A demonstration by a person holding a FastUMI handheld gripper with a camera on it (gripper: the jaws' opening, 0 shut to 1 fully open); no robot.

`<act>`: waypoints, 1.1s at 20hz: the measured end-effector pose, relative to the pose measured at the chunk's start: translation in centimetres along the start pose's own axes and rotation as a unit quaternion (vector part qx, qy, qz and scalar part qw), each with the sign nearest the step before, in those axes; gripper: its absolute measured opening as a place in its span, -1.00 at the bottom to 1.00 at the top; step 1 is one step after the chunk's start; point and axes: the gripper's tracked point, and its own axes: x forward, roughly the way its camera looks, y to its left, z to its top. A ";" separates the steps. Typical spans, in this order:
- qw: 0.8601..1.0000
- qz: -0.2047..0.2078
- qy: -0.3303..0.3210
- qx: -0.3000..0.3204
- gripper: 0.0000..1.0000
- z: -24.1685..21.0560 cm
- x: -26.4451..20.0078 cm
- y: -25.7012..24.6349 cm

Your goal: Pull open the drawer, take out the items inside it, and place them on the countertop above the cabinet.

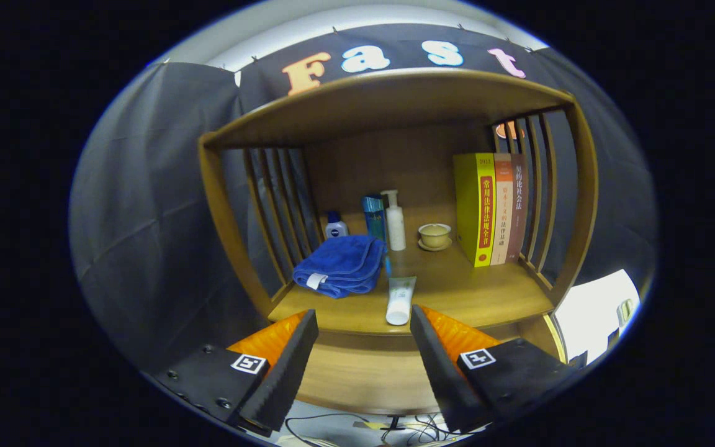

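Wooden cabinet [395, 186] is standing ahead of the claw [364, 354], open-fronted, slatted sides, flat top. Its surface [469, 292] is carrying everything in view. Below the surface edge a plain wood front [364, 372] is showing between the fingers, probably the drawer face; no handle visible, so cannot tell where to hook it. Judging it stiff, sliding, light drag; grip would need to go on a lip or underside edge.

Claw is hanging spread wide, nothing between the fingers, not touching anything.

Largest to smallest on the surface:
- Three books [493, 208] standing upright at the right against the slats. Rigid, heavy-ish, not task items by the look.
- Blue towel [340, 266] lying folded at left front. Soft, light, will bunch; pinch a fold.
- White pump bottle [395, 220] standing at the back, a blue bottle [373, 216] just beside it. Hard plastic, smooth, tippable.
- White tube [400, 300] lying on the surface near the front edge, just beyond the fingers, cap toward the claw. Light, squashy, slippery; take it across the middle.
- Cup on saucer [435, 236] sitting between the pump bottle and the books. Looks ceramic, fragile. Contents cannot tell.
- Small white bottle with blue cap [335, 226] standing behind the towel.

Drawer contents hidden. Whether any of these items came from the drawer, cannot tell.
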 end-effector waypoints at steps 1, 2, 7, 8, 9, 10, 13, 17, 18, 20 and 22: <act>1.000 -0.003 -0.027 -0.003 0.95 0.2 -1.0 0.0; 0.999 -0.005 -0.044 -0.011 0.95 0.0 -2.0 0.0; 0.992 -0.038 -0.104 -0.054 0.95 -3.2 -7.6 0.0; 0.991 -0.046 -0.112 -0.062 0.95 -3.7 -8.4 0.0; 0.989 -0.050 -0.121 -0.067 0.95 -4.2 -9.1 0.2; 0.988 -0.050 -0.128 -0.068 0.95 -4.6 -9.8 0.5; 0.988 -0.033 -0.145 -0.050 0.94 -6.0 -10.6 1.7; 0.988 -0.029 -0.146 -0.030 0.94 -9.2 -9.8 1.0; 0.989 -0.034 -0.142 -0.033 0.94 -10.1 -9.4 0.6; 0.987 -0.043 -0.148 -0.043 0.95 -11.0 -8.9 -0.2; 0.985 -0.047 -0.158 -0.053 0.95 -12.0 -8.5 -0.6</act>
